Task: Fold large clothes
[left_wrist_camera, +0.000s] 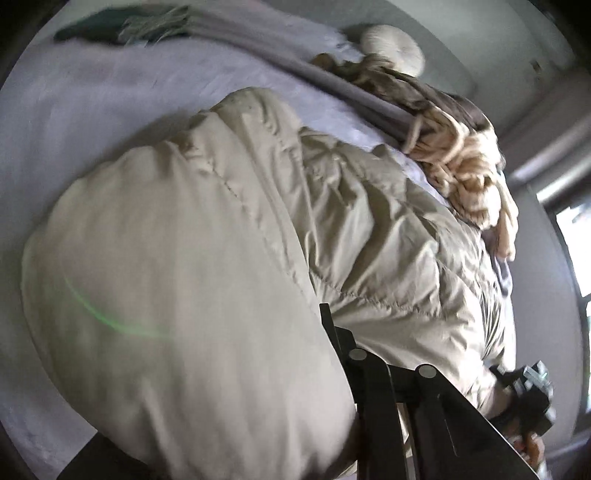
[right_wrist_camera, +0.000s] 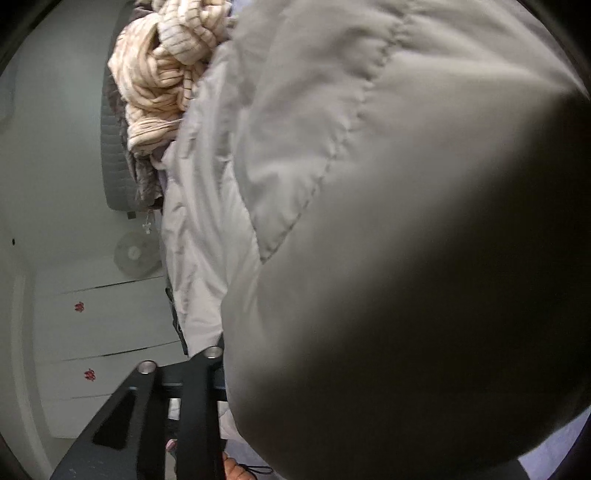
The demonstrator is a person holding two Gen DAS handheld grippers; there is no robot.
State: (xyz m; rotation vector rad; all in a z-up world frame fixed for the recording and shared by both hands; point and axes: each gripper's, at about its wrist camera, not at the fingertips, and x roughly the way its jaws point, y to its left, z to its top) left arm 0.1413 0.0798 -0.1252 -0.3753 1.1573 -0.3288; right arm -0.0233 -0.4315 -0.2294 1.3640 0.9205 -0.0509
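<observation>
A beige puffer jacket (left_wrist_camera: pixel 207 236) lies bunched on a lavender bed sheet (left_wrist_camera: pixel 92 122). My left gripper (left_wrist_camera: pixel 327 314) is at the jacket's near edge. One black fingertip (left_wrist_camera: pixel 325 308) shows, the other is buried under a bulge of fabric, and the jaws look shut on the jacket. My right gripper (left_wrist_camera: pixel 524 387), held in a hand, sits at the jacket's right edge. In the right wrist view the jacket (right_wrist_camera: pixel 369 184) drapes over my right gripper (right_wrist_camera: pixel 207 339) and hides its tips. The pale hem runs down between the arms, pinched.
A striped peach knit garment (left_wrist_camera: pixel 465 173) (right_wrist_camera: pixel 166 66) is piled beside the jacket. A grey blanket (left_wrist_camera: pixel 295 62), a round cream cushion (left_wrist_camera: pixel 393 44) and a green garment (left_wrist_camera: pixel 92 29) lie at the bed's far side. White drawers (right_wrist_camera: pixel 103 314) and a small fan (right_wrist_camera: pixel 135 253) stand nearby.
</observation>
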